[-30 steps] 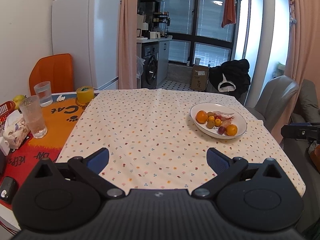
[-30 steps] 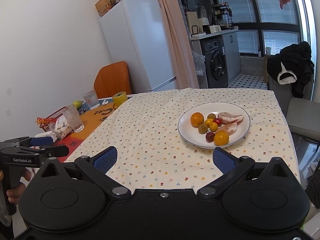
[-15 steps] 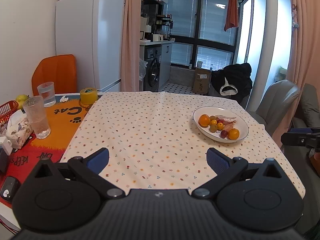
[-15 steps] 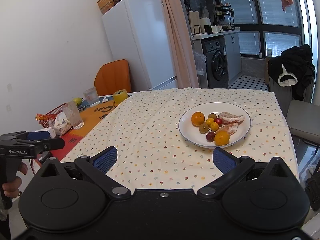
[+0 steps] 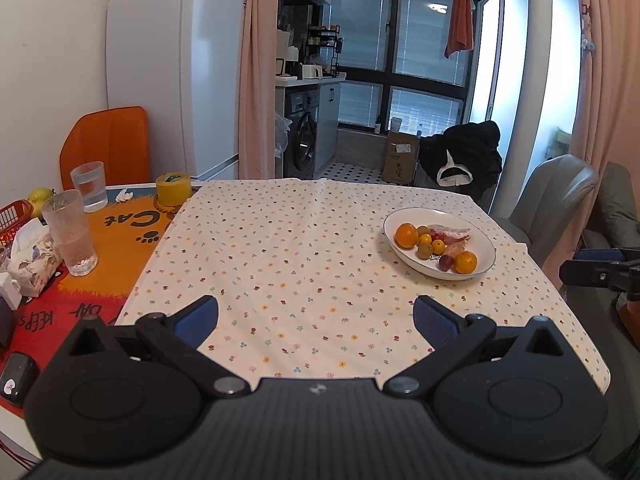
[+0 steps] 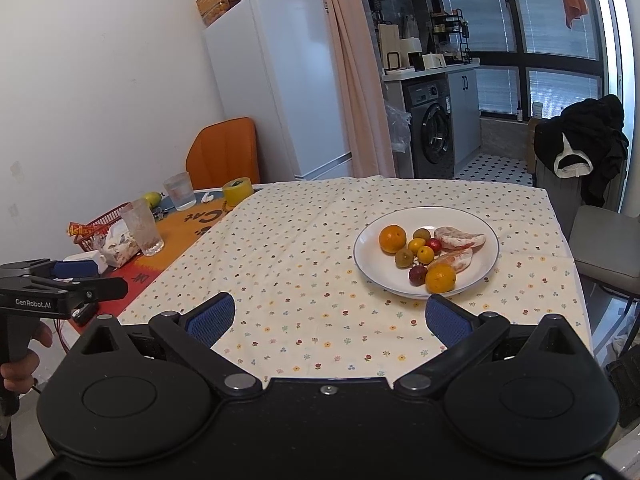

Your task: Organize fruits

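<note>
White china holds all the fruit: the plate (image 6: 486, 236) sits on the floral tablecloth (image 6: 304, 264) toward the table's far right, carrying two oranges, several small yellow, green and red fruits, and two peeled citrus segments, all mixed in one loose cluster. That jumble is presumably what needs sorting, and the wide bare cloth beside the plate leaves room for it.

Both tools are held back at the near table edge, above the cloth and touching nothing. The right gripper (image 6: 328, 318) faces the plate almost squarely, its blue pads spread wide and empty, the plate's near rim just beyond them. The left gripper (image 5: 316, 318) is likewise spread and empty, aimed at the open cloth with the plate off to its right. Whether the smallest dark fruit (image 6: 418, 274) is a plum or a grape is hard to tell.
</note>
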{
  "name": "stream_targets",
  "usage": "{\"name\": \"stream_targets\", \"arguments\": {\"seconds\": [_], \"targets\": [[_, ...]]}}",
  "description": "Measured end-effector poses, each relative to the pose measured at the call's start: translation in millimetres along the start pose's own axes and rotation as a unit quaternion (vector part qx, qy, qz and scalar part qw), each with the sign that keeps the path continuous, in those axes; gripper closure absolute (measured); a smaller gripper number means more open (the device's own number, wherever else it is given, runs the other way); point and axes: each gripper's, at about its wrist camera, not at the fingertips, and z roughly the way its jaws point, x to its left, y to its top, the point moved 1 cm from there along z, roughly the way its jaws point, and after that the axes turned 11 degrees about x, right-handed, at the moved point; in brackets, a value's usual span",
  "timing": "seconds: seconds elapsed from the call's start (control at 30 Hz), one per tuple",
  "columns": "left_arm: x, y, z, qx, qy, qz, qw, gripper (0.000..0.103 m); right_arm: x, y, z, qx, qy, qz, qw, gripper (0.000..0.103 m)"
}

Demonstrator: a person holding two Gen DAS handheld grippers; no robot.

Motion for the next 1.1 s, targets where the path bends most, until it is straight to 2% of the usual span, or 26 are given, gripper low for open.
{"name": "stream_targets", "arguments": {"seconds": [1.1], "targets": [[-2.2,-3.0,5.1,0.011,-0.009,-0.001,0.9999,0.0,-0.6,-2.1,0.9,0.006,-0.008,-0.004,1.0,0.0]]}}
